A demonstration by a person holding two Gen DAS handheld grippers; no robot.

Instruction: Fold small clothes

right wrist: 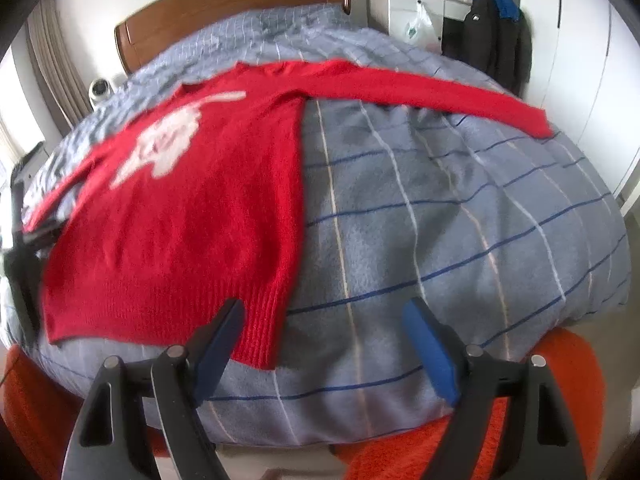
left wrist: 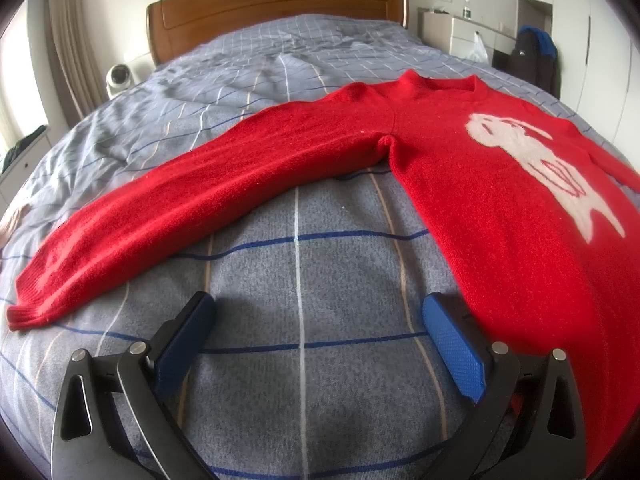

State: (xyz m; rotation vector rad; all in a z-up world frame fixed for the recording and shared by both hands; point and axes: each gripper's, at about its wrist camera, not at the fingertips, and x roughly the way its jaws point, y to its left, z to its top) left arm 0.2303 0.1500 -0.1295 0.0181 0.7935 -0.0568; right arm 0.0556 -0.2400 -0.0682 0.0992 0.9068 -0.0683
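Sweater (left wrist: 500, 208) flat on bed (left wrist: 304, 280), sleeves out both sides; headboard (left wrist: 276, 4) behind; my hand-held grippers before its hem.

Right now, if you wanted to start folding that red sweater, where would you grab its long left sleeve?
Probably at the ribbed cuff of the red sweater. The sleeve lies flat and stretched out on the bed, and its free end is nearest the open left hand-held gripper. I'd come in from the bed's near edge and pinch the cuff so the sleeve swings across the body.
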